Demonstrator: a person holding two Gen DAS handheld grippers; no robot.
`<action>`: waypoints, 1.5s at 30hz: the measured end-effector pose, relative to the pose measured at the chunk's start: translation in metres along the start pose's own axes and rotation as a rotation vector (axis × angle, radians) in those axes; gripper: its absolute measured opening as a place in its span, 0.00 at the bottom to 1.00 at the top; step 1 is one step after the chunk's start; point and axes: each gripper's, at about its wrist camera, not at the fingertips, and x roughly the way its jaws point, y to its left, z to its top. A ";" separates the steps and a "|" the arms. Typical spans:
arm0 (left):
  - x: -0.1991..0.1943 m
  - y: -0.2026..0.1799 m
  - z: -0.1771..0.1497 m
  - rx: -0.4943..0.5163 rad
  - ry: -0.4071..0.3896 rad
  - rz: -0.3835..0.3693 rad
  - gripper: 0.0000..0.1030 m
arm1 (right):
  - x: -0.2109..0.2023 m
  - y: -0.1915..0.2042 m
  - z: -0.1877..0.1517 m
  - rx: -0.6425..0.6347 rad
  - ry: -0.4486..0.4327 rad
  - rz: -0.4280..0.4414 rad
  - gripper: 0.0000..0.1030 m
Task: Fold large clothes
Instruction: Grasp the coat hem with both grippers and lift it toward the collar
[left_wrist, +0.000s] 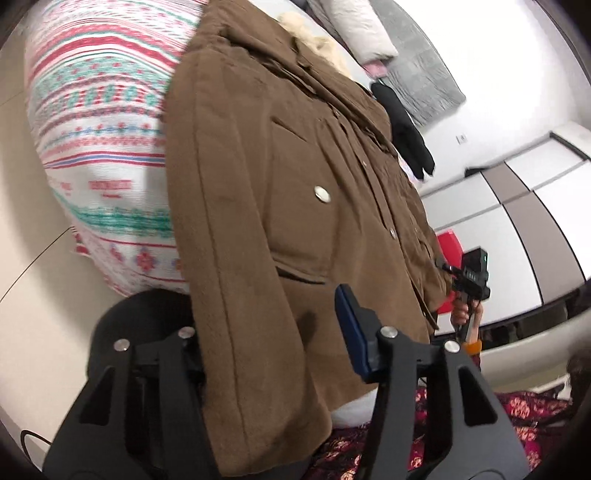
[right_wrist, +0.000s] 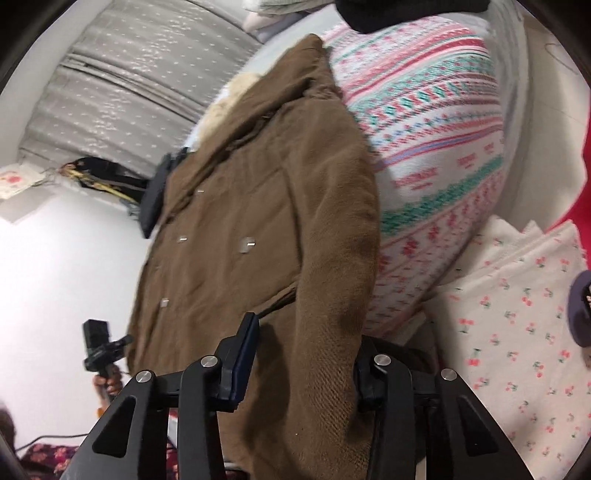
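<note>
A large brown coat (left_wrist: 280, 192) with metal buttons and a cream fur collar hangs lifted in front of the bed; it also fills the right wrist view (right_wrist: 258, 221). My left gripper (left_wrist: 269, 332) is shut on the coat's lower edge, the fabric bunched between the jaws. My right gripper (right_wrist: 306, 354) is shut on the coat's other edge, with cloth draped over its right finger. The right gripper shows at the coat's right edge in the left wrist view (left_wrist: 469, 277), and the left gripper at the coat's lower left in the right wrist view (right_wrist: 99, 347).
A patterned red, green and white blanket (left_wrist: 107, 147) covers the bed behind the coat. A white cherry-print cloth (right_wrist: 517, 325) lies to the right. Black garments (left_wrist: 406, 129) and grey bedding (left_wrist: 424, 74) lie at the far end. White and grey wardrobe doors (left_wrist: 517, 221) stand at the side.
</note>
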 end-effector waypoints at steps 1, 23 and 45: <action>0.005 -0.001 0.001 0.004 0.014 0.005 0.53 | 0.001 0.001 0.000 -0.003 0.005 0.006 0.40; -0.107 -0.074 0.025 0.092 -0.596 -0.438 0.08 | -0.086 0.130 0.028 -0.245 -0.486 0.470 0.08; -0.125 -0.039 0.081 0.053 -0.692 -0.395 0.09 | -0.093 0.099 0.076 -0.078 -0.538 0.418 0.08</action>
